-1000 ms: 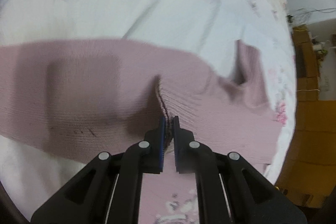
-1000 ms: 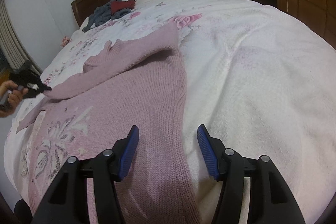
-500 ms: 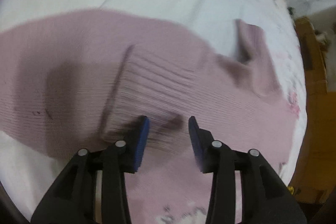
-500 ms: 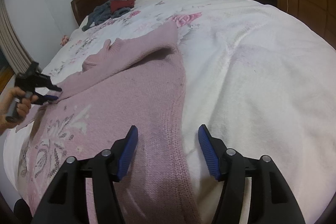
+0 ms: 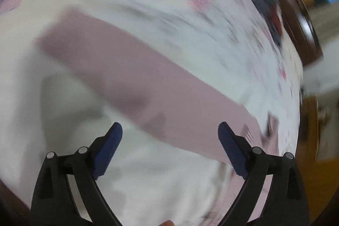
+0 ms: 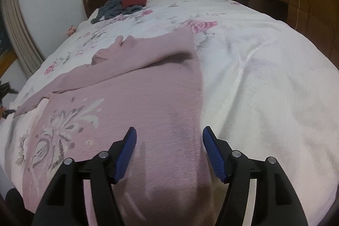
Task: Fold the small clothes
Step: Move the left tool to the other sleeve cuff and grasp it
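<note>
Both tools gape empty; right tool (image 6: pixel 169 138) above the sweater (image 6: pixel 135 99) hem, left tool (image 5: pixel 169 133) over its sleeve (image 5: pixel 148 79).

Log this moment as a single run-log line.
task: fold small clothes | left gripper: open, empty, view blurred | right gripper: open, over pink sweater | bed: sweater flat, one sleeve across chest

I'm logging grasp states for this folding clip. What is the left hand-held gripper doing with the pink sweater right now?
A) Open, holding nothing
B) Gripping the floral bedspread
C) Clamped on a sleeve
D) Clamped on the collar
A: the left hand-held gripper has its blue pads spread wide with only the pink sweater sleeve and floral bedspread seen beyond the gap, nothing between them.
</note>
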